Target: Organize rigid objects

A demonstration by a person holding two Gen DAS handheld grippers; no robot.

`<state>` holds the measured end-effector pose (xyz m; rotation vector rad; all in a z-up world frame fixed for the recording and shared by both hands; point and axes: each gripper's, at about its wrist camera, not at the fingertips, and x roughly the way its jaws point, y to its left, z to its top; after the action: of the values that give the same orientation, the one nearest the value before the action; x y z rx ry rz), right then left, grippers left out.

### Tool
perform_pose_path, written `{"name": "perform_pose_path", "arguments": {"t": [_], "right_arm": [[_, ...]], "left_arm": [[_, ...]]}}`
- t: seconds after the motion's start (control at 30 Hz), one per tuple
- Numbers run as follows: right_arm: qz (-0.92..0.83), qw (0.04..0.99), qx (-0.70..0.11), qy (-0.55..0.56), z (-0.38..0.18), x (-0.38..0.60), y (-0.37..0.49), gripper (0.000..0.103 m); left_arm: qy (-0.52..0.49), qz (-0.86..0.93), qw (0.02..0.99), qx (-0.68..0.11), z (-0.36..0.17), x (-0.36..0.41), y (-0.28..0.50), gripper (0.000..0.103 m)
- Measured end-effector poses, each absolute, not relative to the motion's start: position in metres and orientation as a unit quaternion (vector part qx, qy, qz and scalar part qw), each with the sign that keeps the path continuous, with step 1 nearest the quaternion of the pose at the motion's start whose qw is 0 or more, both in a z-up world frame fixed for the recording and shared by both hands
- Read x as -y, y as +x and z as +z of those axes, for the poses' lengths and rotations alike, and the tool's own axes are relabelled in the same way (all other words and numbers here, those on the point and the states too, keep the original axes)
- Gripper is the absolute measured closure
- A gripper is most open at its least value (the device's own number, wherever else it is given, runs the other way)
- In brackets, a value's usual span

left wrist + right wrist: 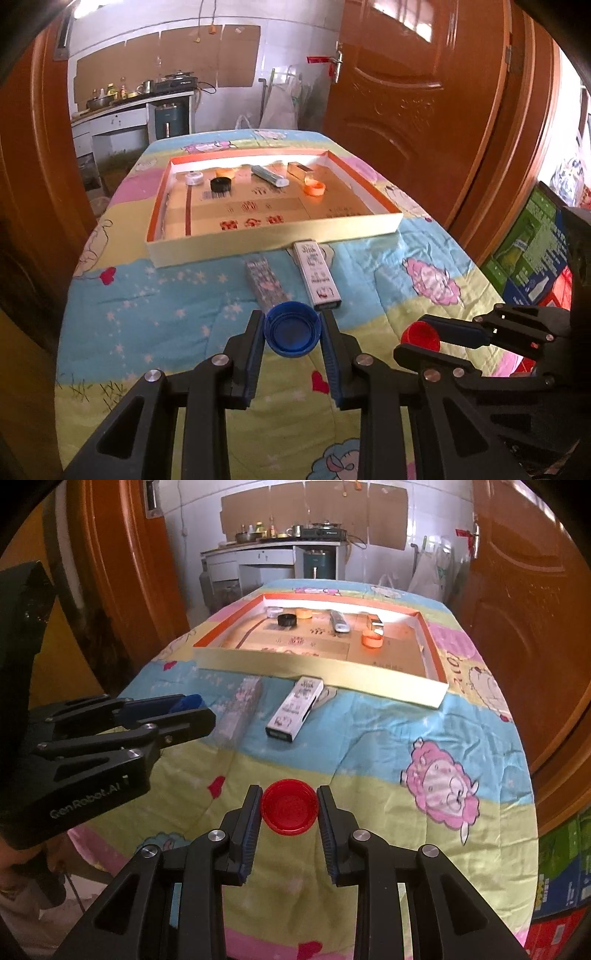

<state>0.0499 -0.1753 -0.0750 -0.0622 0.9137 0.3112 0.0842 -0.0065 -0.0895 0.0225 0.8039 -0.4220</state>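
Cardboard tray (274, 242) lies well ahead of your claws, so carry lightly: your left gripper (291, 330) pinches the stiff, slick blue bottle cap (291, 334) across its rim, your right gripper (289, 806) the red cap (289, 806) likewise.

"genrobot.ai" in pale letters on the black body of the left gripper (184, 714), lower left of the right wrist view; "2012" on the quilt (456, 666), right of centre.
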Motion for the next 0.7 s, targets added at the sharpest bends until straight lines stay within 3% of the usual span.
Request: {"name": "perform_pose_path", "arguments": {"t": [0.7], "right_arm": [[0.155,0.889,-0.43,-0.025,-0.062,0.179,0.12,0.073]], "left_arm": [[-0.013,-0.175,0.907,-0.382,-0.073,-0.002,0.149,0.073]]}}
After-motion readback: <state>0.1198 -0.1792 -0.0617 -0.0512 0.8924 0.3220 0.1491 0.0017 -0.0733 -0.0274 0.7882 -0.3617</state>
